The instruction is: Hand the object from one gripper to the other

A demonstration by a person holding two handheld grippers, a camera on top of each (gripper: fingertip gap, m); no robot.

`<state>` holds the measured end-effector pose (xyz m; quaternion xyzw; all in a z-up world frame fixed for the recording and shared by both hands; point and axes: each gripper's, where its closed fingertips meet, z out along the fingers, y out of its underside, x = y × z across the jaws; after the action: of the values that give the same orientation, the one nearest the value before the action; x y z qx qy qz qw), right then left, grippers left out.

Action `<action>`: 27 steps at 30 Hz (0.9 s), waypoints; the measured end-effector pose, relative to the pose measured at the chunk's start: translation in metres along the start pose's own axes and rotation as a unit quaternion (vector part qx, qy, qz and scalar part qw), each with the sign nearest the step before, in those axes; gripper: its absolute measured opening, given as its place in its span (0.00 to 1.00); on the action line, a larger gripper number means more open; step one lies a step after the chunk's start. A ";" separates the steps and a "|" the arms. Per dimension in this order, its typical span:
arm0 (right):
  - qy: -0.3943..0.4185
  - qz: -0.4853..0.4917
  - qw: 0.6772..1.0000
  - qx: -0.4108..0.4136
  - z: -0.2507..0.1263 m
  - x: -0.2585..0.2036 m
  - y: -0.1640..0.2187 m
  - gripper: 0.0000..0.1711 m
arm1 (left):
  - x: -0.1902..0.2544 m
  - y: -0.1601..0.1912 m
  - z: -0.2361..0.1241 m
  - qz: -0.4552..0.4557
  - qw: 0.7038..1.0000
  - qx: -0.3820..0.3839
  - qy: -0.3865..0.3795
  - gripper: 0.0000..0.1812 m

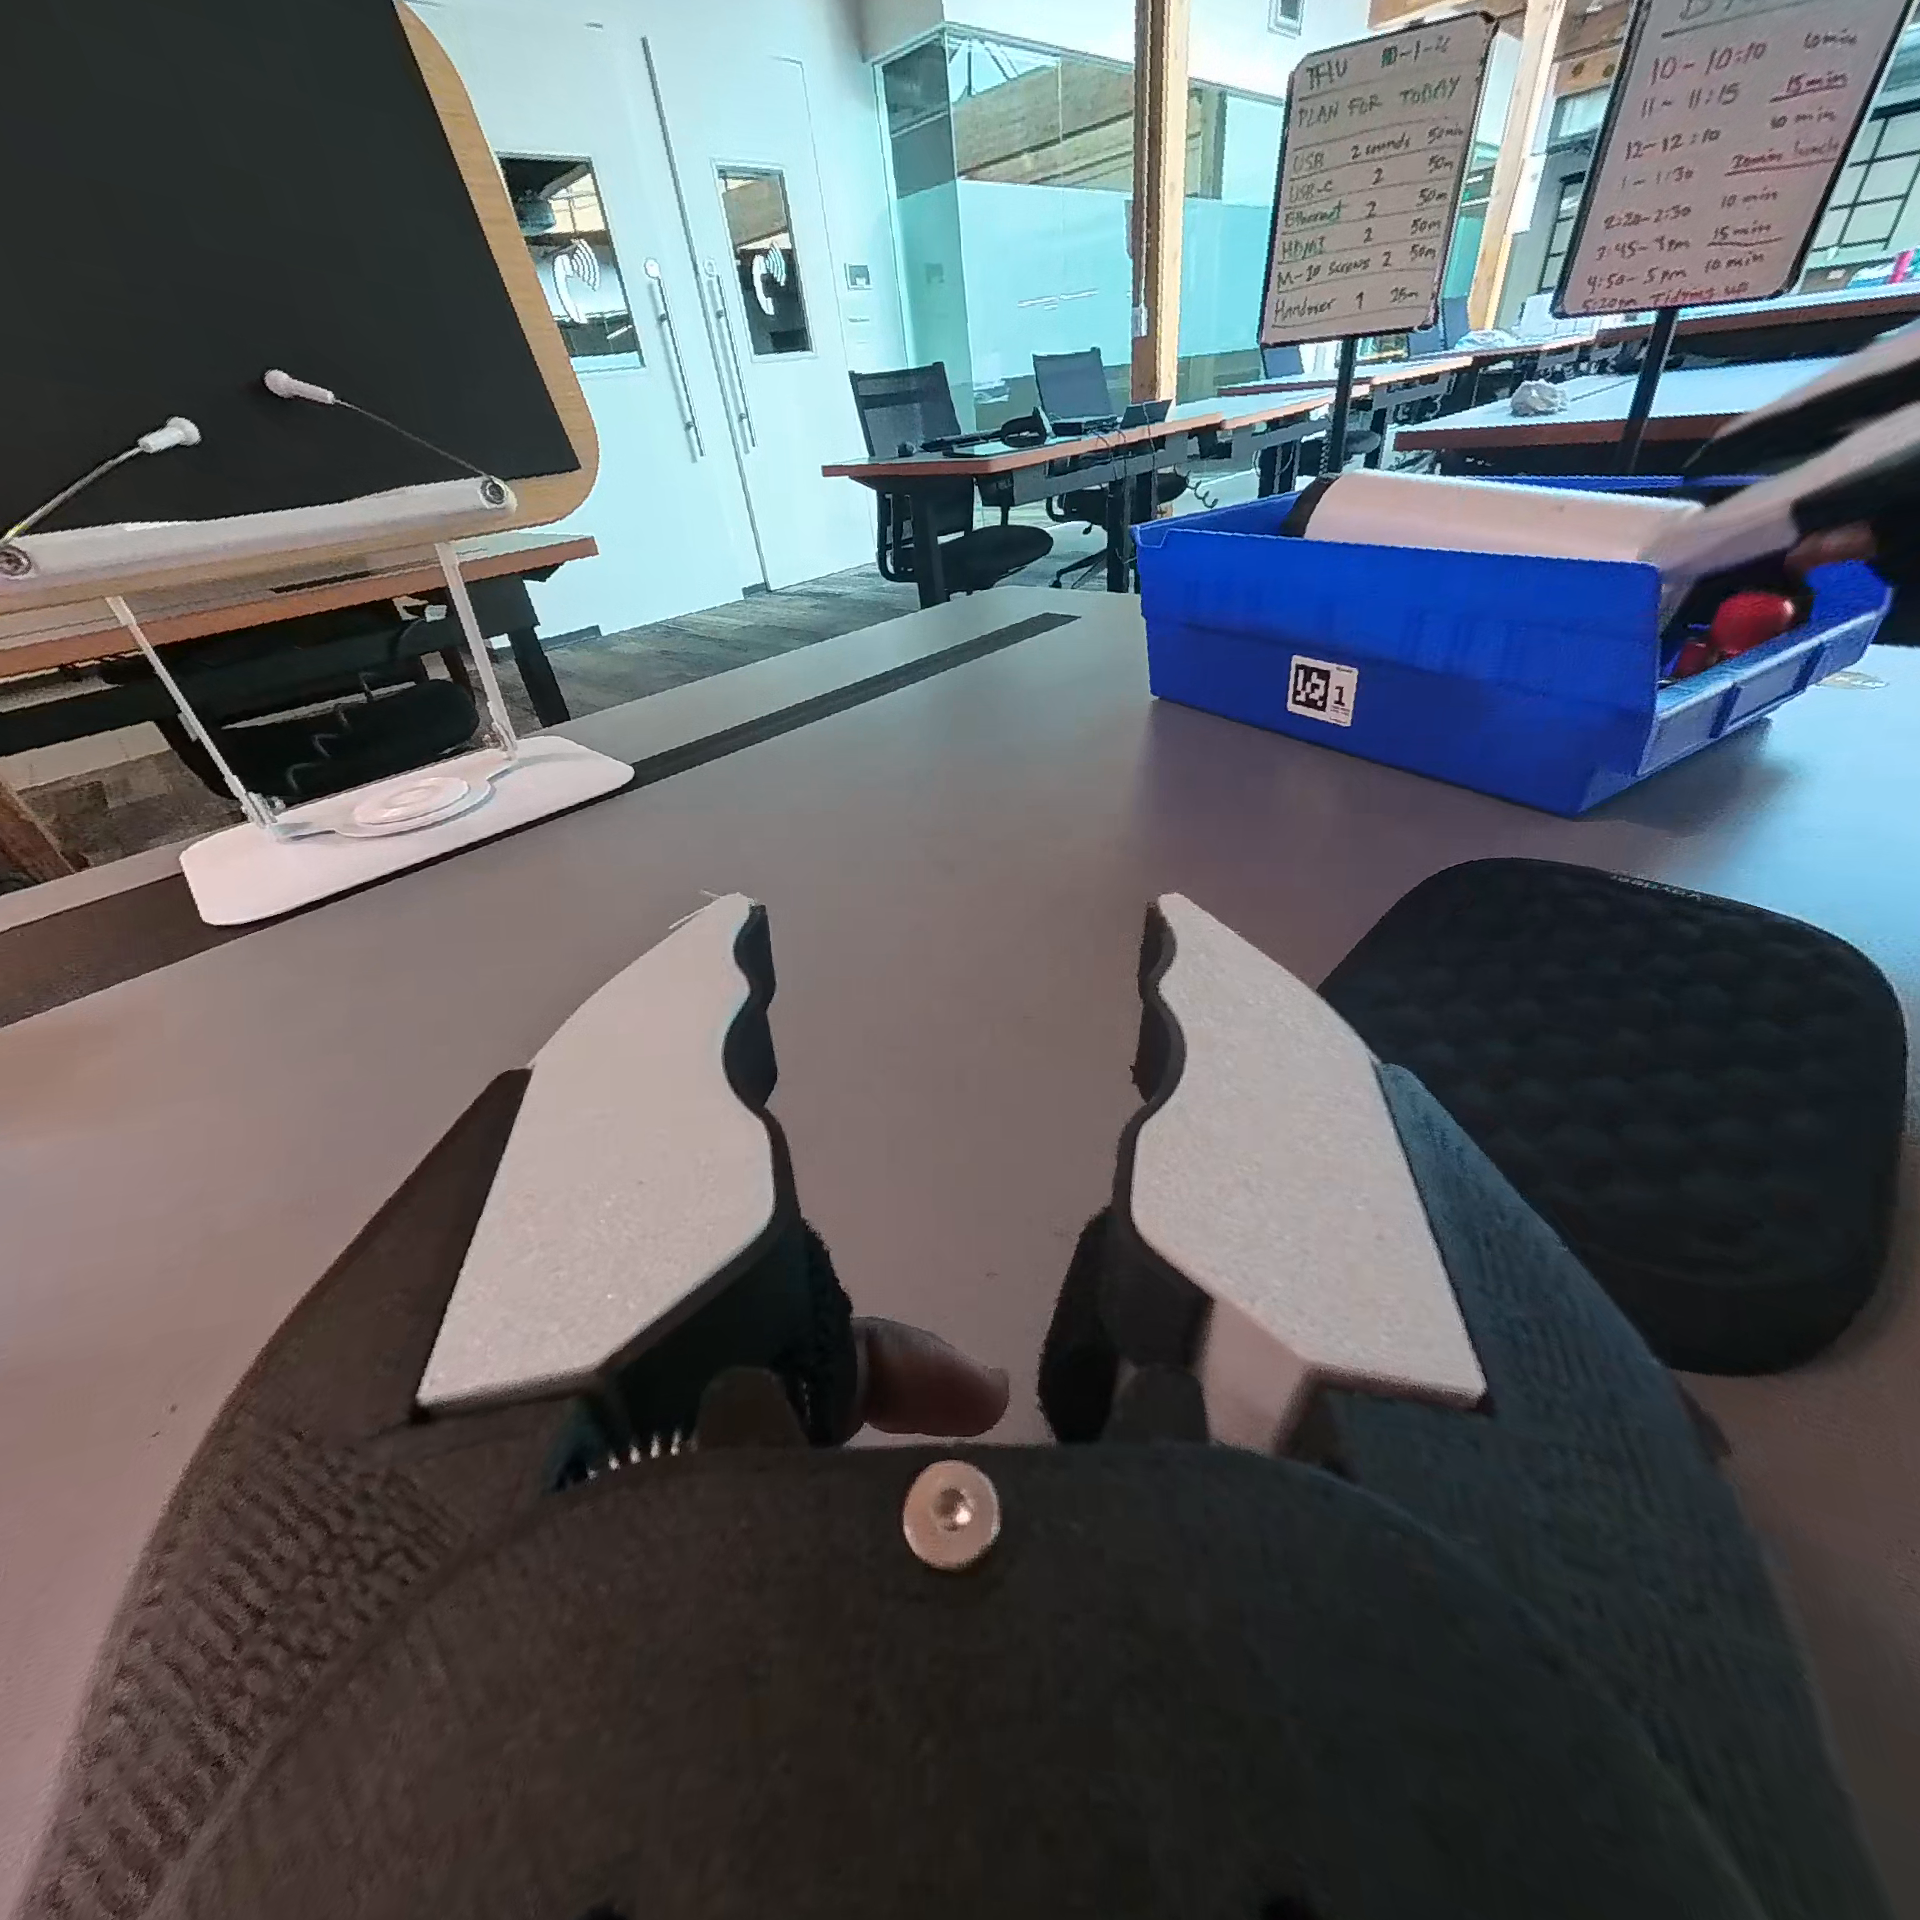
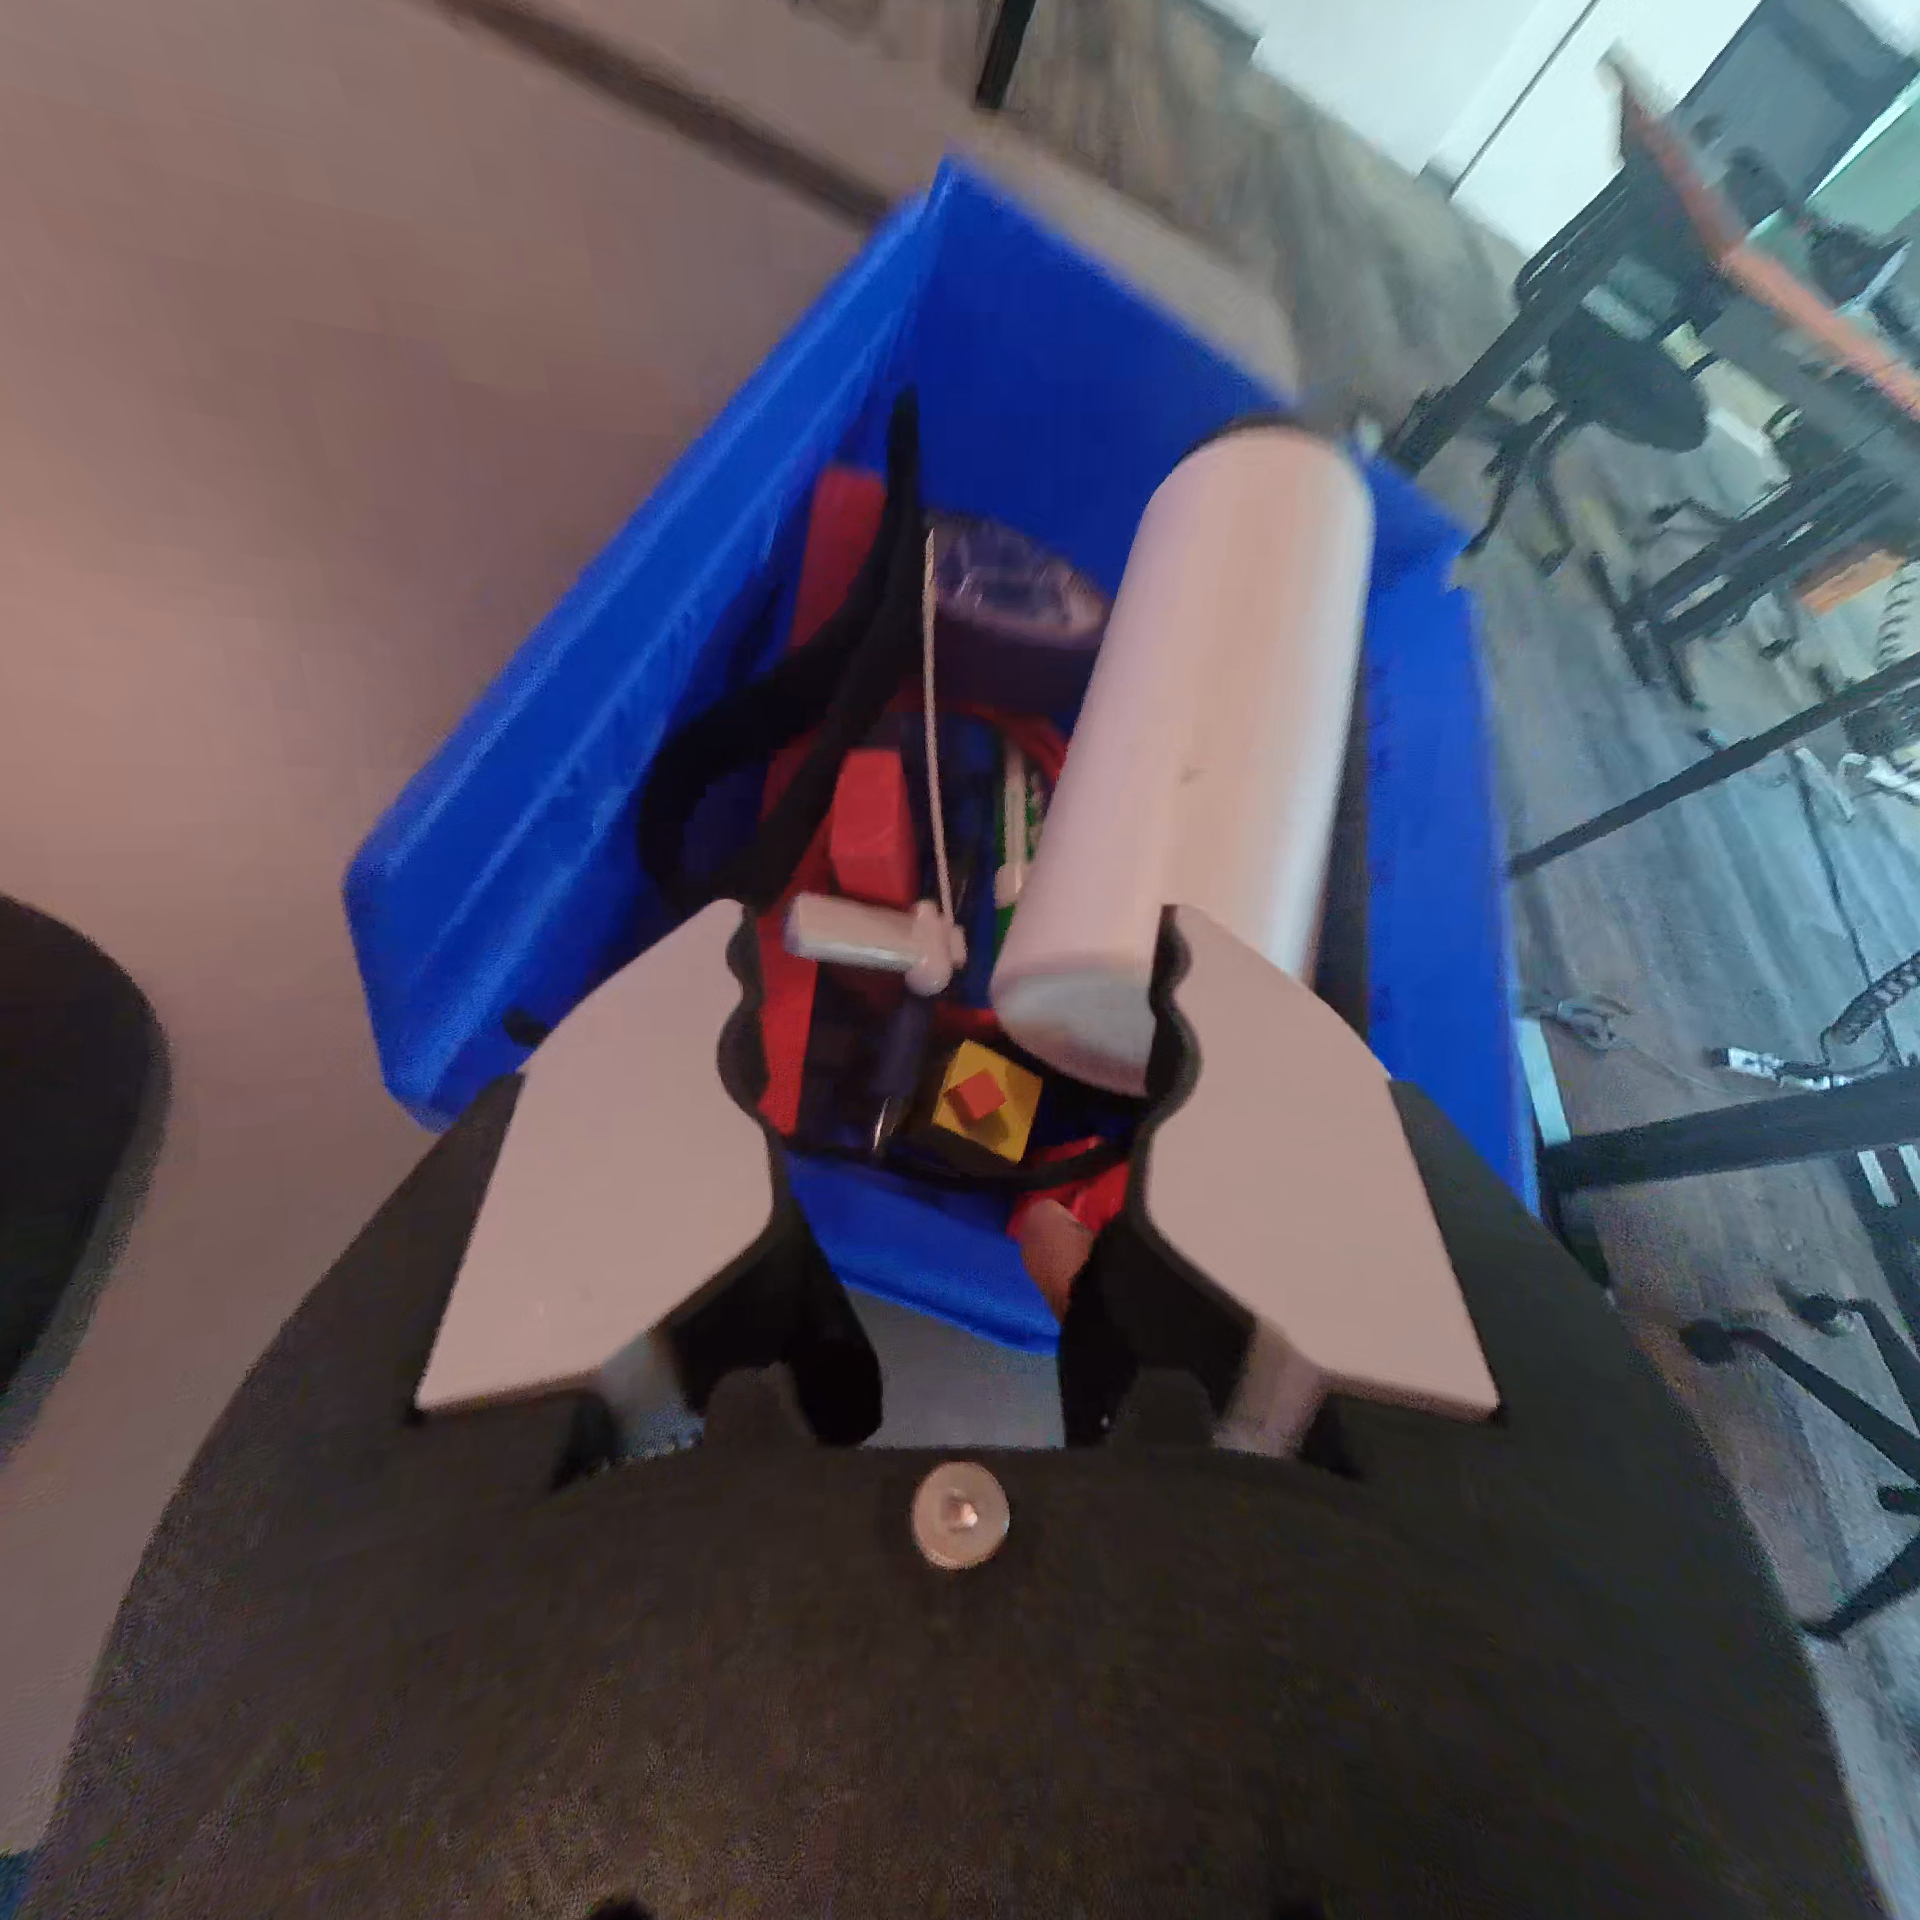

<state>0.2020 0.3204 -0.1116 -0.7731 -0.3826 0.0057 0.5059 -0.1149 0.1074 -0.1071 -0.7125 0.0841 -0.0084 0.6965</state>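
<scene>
Left gripper (image 1: 956, 914) sits low over the grey table (image 1: 935, 810), jaws spread wide, nothing between them, only bare tabletop in the gap. A fingertip (image 1: 935, 1387) shows at the base between the fingers. Black textured pad (image 1: 1621, 1101) lies on the table just right of it, partly hidden behind the right finger. Blue bin (image 1: 1455, 665) is farther off to the right, square tag on its near wall; white desk lamp (image 1: 395, 800) stands far left. The right gripper shows blurred at the right edge of the left wrist view, reaching over the bin's right end. Right gripper (image 2: 951, 925), own view: hovering above the bin (image 2: 582, 790), jaws wide open, not holding anything. White cylinder (image 2: 1195, 748) lies slanted along the right side of the bin, near end raised toward the camera, far dark-capped end up by the far rim. Its near end sits just inside the right finger's tip, overlapping it in view; can't tell whether they touch, frame is motion-blurred. Left finger is well clear of the cylinder. Between the fingers, lower in the bin: a small white T-shaped piece with a thin white strip (image 2: 883, 935), red blocks (image 2: 868, 821), a yellow block with a red square (image 2: 982, 1101), a black strap (image 2: 790, 686) looped on the left side, a dark purple round item (image 2: 1013, 603) toward the far end.
</scene>
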 end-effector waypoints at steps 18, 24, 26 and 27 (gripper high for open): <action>0.136 0.231 0.634 0.726 -0.307 0.101 -0.091 0.53 | -0.002 -0.051 -0.023 0.008 0.995 0.102 0.008 0.50; 0.087 0.253 0.497 0.825 -0.369 0.099 -0.062 0.44 | -0.052 -0.107 -0.090 -0.002 0.992 0.110 -0.069 0.45; 0.083 0.255 0.477 0.837 -0.377 0.098 -0.056 0.42 | -0.095 -0.099 -0.121 -0.003 0.987 0.041 -0.155 0.42; 0.080 0.254 0.472 0.840 -0.379 0.096 -0.056 0.41 | -0.119 -0.088 -0.139 -0.002 0.979 -0.007 -0.203 0.41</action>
<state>0.3872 0.0939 0.1535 -0.0376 0.0608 0.3907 0.9177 -0.2406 -0.0133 -0.0035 -0.7043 -0.0605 0.1360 0.6941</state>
